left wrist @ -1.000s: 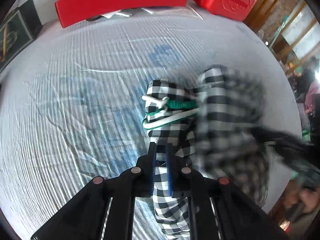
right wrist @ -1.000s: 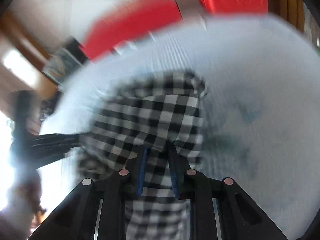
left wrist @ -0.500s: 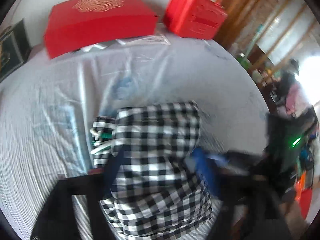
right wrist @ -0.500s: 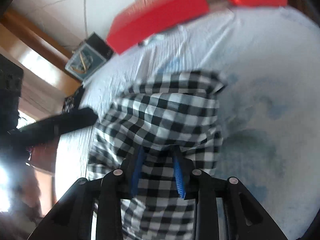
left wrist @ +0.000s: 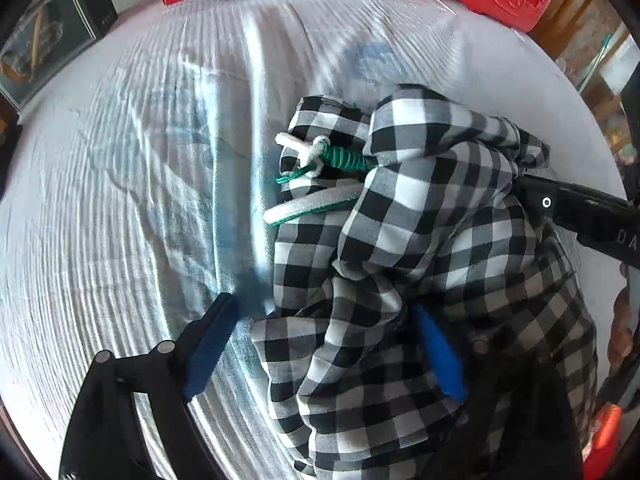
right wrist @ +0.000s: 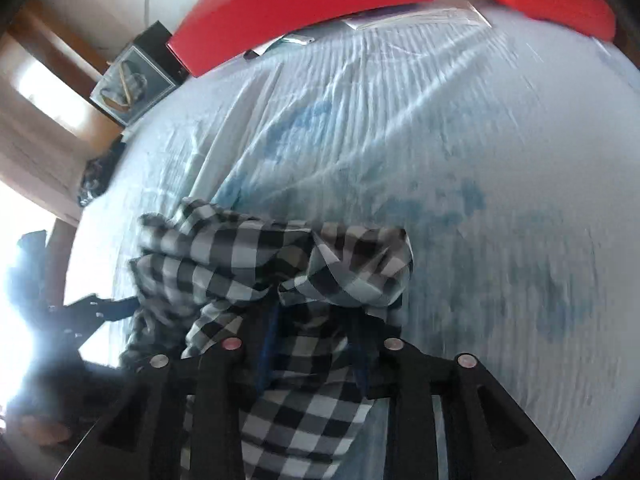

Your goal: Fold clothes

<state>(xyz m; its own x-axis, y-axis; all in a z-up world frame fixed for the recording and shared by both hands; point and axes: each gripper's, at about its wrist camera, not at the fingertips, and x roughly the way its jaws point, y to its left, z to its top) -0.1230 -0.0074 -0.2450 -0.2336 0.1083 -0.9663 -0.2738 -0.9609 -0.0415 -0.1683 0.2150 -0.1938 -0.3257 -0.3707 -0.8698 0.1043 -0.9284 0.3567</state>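
Left wrist view: left tool [left wrist: 326,344] has just sprung wide, dropping the checked garment [left wrist: 420,240]; right tool [right wrist: 312,354] grips a fold.

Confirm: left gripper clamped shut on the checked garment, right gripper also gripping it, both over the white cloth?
Not quite. The left gripper is open: the left wrist view shows its jaws spread wide with the checked garment lying loose between them, having just opened. The right gripper does grip it, over the white cloth.
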